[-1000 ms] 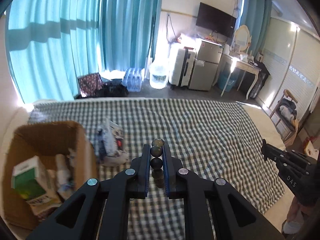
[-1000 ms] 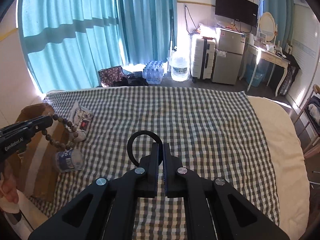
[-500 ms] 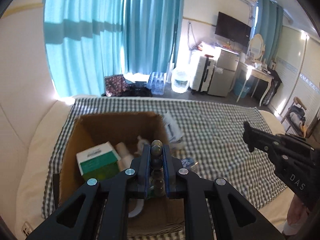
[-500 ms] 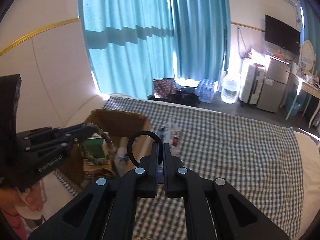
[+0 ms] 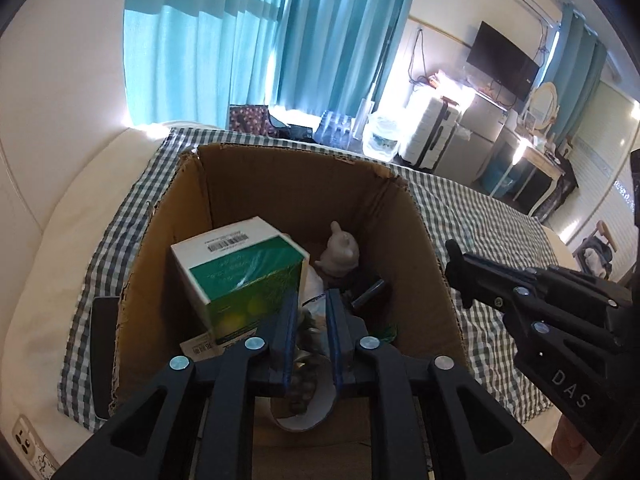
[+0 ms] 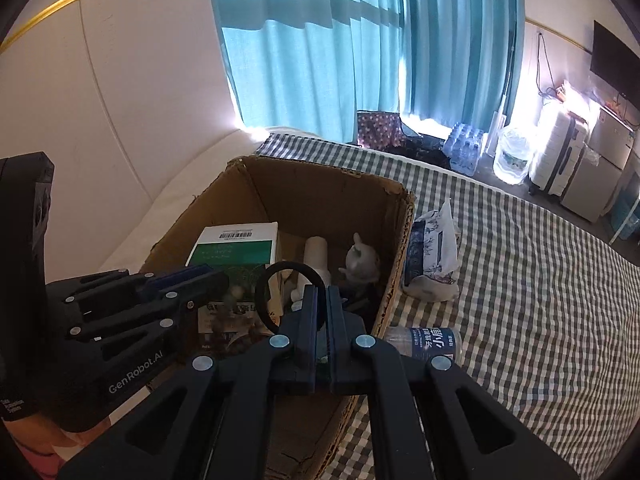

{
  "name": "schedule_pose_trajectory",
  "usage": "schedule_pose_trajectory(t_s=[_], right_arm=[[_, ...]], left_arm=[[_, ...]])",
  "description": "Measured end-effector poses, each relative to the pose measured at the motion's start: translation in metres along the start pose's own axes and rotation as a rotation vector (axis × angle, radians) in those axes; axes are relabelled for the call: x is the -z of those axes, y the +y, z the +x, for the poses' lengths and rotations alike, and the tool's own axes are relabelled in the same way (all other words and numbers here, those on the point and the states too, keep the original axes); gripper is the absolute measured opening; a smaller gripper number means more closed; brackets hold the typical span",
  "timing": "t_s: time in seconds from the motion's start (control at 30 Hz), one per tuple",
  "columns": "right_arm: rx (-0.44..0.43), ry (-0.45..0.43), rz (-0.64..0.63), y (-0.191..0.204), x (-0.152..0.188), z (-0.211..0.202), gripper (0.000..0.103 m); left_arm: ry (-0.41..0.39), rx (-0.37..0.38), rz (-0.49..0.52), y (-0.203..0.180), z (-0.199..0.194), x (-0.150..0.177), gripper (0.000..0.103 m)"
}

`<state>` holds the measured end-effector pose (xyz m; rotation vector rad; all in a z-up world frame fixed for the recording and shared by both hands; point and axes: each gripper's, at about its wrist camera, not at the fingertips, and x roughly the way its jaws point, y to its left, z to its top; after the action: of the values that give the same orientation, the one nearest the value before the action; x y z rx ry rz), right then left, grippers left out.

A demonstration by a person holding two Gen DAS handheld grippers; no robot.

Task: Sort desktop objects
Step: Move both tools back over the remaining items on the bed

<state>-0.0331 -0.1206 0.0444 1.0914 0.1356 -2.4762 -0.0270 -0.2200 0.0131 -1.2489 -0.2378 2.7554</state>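
Black ring (image 6: pixel 289 295): pinched at its near edge in my right tongs (image 6: pixel 322 304), standing upright, its plane crosswise to the fingers, over the cardboard box (image 6: pixel 400 216) near its right wall. My left tongs (image 5: pixel 312 320) hang partly open over the box with nothing between the fingers; blurred beads (image 5: pixel 302 384) lie below them. Inside, left of both tongs: green carton (image 5: pixel 244 276), long axis running away from me. Ahead: pale figurine (image 5: pixel 340 250). Beyond the right wall, on the checked bed (image 6: pixel 540 280): tissue pack (image 6: pixel 434 256), water bottle (image 6: pixel 426 342) on its side. Open bed to the right.

Black ring (image 6: pixel 289 294) between jaws, above box (image 6: pixel 400 232)
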Motion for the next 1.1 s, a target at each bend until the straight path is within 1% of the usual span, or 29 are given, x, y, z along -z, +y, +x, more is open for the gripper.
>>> schedule_pose_trajectory(t_s=[0.03, 0.07, 0.1, 0.13, 0.17, 0.2, 0.27, 0.33, 0.43, 0.53, 0.63, 0.67, 0.73, 0.8, 0.87, 0.97, 1.03, 1.1], right_arm=[[0.009, -0.008, -0.008, 0.000, 0.000, 0.000, 0.009], [0.021, -0.012, -0.009, -0.001, 0.000, 0.000, 0.020], [0.032, -0.020, -0.002, -0.002, -0.002, 0.000, 0.039], [0.035, -0.033, 0.013, -0.004, -0.002, -0.002, 0.048], [0.028, -0.050, 0.029, -0.007, -0.003, -0.005, 0.058], [0.015, -0.064, 0.048, -0.010, -0.003, -0.008, 0.058], [0.003, -0.075, 0.083, -0.016, -0.007, -0.012, 0.058], [0.002, -0.091, 0.109, -0.023, -0.008, -0.019, 0.058], [0.020, -0.117, 0.140, -0.036, -0.008, -0.035, 0.058], [0.054, -0.138, 0.168, -0.060, -0.003, -0.056, 0.059], [0.097, -0.156, 0.207, -0.089, 0.006, -0.078, 0.059], [0.108, -0.160, 0.222, -0.100, 0.010, -0.085, 0.060], [0.128, -0.167, 0.254, -0.122, 0.020, -0.097, 0.061], [0.147, -0.167, 0.278, -0.140, 0.029, -0.105, 0.062], [0.170, -0.164, 0.291, -0.159, 0.038, -0.112, 0.063], [0.194, -0.164, 0.302, -0.185, 0.051, -0.119, 0.063], [0.204, -0.161, 0.306, -0.203, 0.060, -0.120, 0.063], [0.214, -0.154, 0.311, -0.218, 0.068, -0.118, 0.063]], left_arm=[[0.001, -0.006, -0.008, 0.001, 0.001, 0.001, 0.035], [0.005, -0.019, -0.016, 0.001, 0.002, 0.001, 0.054], [0.006, -0.033, -0.022, 0.001, 0.002, 0.002, 0.064], [-0.001, -0.046, -0.029, 0.002, 0.001, 0.002, 0.071], [-0.008, -0.050, -0.030, 0.003, -0.001, 0.003, 0.071], [-0.010, -0.055, -0.030, 0.004, -0.004, 0.003, 0.072], [-0.021, -0.079, -0.025, 0.004, -0.010, 0.003, 0.081], [-0.039, -0.095, -0.016, 0.001, -0.017, 0.004, 0.085], [-0.053, -0.099, -0.001, -0.009, -0.026, 0.005, 0.088], [-0.070, -0.076, 0.023, -0.030, -0.033, 0.004, 0.090], [-0.076, -0.046, 0.053, -0.065, -0.035, 0.006, 0.094], [-0.075, -0.026, 0.054, -0.079, -0.034, 0.008, 0.097], [-0.073, 0.008, 0.048, -0.103, -0.029, 0.013, 0.098], [-0.062, 0.022, 0.048, -0.128, -0.021, 0.018, 0.098], [-0.055, 0.002, 0.043, -0.151, -0.009, 0.025, 0.099], [-0.062, -0.062, -0.010, -0.173, 0.008, 0.036, 0.101], [-0.053, -0.070, -0.059, -0.181, 0.021, 0.043, 0.101], [-0.052, -0.073, -0.084, -0.189, 0.034, 0.050, 0.102]])
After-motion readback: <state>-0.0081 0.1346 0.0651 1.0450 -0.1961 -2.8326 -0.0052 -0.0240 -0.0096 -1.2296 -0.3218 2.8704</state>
